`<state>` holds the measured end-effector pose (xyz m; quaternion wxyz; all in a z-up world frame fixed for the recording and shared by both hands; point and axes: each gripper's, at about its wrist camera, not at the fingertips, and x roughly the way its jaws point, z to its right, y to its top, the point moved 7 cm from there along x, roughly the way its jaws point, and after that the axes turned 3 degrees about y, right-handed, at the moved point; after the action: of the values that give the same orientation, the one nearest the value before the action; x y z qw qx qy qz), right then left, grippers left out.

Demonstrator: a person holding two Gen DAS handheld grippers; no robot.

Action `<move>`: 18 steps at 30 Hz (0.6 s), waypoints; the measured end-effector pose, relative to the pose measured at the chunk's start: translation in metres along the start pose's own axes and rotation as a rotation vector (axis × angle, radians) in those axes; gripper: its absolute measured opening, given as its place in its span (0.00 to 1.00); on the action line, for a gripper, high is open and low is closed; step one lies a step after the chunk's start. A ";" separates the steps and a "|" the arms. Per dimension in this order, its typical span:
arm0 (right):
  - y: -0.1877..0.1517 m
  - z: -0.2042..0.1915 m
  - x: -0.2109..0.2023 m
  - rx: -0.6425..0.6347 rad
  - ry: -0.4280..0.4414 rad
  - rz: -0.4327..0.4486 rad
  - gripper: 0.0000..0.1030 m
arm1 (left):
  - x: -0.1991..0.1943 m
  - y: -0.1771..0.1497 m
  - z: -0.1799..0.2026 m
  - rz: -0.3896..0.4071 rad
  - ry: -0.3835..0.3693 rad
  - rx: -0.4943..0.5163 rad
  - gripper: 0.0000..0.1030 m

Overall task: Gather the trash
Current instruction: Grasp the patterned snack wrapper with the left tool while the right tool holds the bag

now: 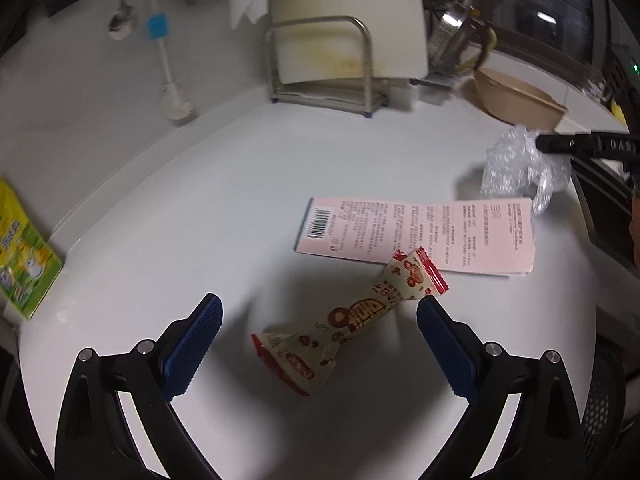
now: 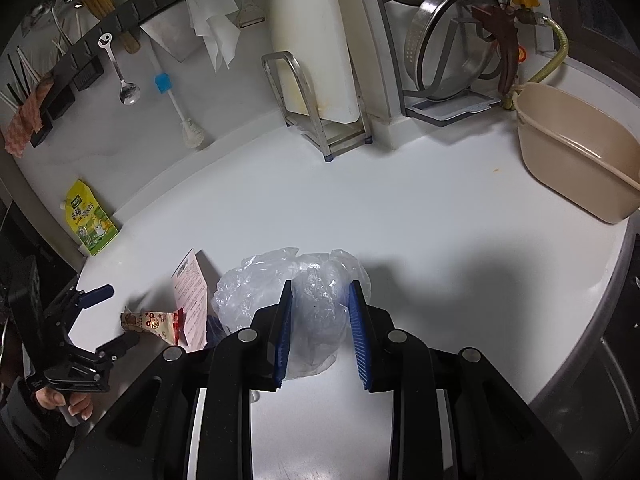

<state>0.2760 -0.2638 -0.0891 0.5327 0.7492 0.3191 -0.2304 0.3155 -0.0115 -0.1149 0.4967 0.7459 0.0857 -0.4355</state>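
- Three bits of trash lie on the white counter (image 2: 420, 216): one snack wrapper (image 1: 352, 316), one pink card (image 1: 416, 232), one clear plastic bag (image 2: 296, 292)
- wrapper: flat on the counter with its upper end over the card's near edge; it sits between the left gripper (image 1: 320, 316) fingers, jaws wide apart, right pad (image 1: 444, 344) touching or just beside the wrapper's twisted neck, left pad well clear of it
- card: flat, between the wrapper and the bag; its far corner is just beside the bag
- bag: crumpled, near the counter's front edge; the right gripper (image 2: 320, 316) has its jaws clamped on it, blue pads pressing each side
- open room: the counter's middle is bare from the bag back to the wall; its right side ends in a curved rim
- one beige basin (image 2: 580, 152) stands at the right rim, well apart from the trash
- one green pouch (image 2: 90, 220) leans at the left back corner, near the left edge
- one board rack (image 2: 320, 112) with one white board (image 2: 312, 40) stands against the back wall; one pot rack is beside it on the right
- hanging on the wall: one ladle (image 2: 120, 68), one brush (image 2: 176, 108), one white cloth (image 2: 214, 16)
- one hand (image 2: 64, 400) shows under the left gripper, off the counter's left front corner
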 end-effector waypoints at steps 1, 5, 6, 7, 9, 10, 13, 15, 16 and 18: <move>0.000 0.000 -0.001 0.000 0.000 -0.001 0.25 | 0.005 0.000 0.003 -0.013 -0.010 0.017 0.93; -0.001 0.002 -0.003 -0.002 -0.004 -0.005 0.25 | 0.022 -0.002 0.010 -0.063 -0.015 0.065 0.84; -0.002 0.003 -0.003 -0.001 -0.006 -0.007 0.25 | 0.024 -0.002 0.011 -0.073 -0.024 0.065 0.72; -0.003 0.004 -0.004 0.002 -0.007 -0.007 0.25 | 0.027 -0.002 0.013 -0.085 -0.037 0.059 0.69; -0.005 0.005 -0.005 0.005 -0.009 -0.008 0.25 | 0.030 -0.005 0.015 -0.109 -0.065 0.030 0.51; -0.006 0.006 -0.005 0.007 -0.010 -0.008 0.25 | 0.030 -0.006 0.015 -0.114 -0.088 0.005 0.46; -0.009 0.008 -0.009 0.014 -0.013 -0.004 0.25 | 0.025 -0.008 0.014 -0.114 -0.104 -0.051 0.28; -0.011 0.008 -0.012 0.007 -0.026 -0.003 0.25 | 0.020 -0.009 0.013 -0.105 -0.094 -0.077 0.27; -0.012 0.008 -0.016 -0.002 -0.038 0.002 0.25 | 0.017 -0.009 0.013 -0.101 -0.089 -0.093 0.27; -0.013 0.007 -0.023 -0.013 -0.059 0.015 0.25 | 0.010 -0.009 0.010 -0.091 -0.065 -0.124 0.26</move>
<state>0.2509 -0.2728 -0.0843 0.5482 0.7411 0.2990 -0.2465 0.3108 -0.0185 -0.1300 0.5241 0.6946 0.1300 -0.4753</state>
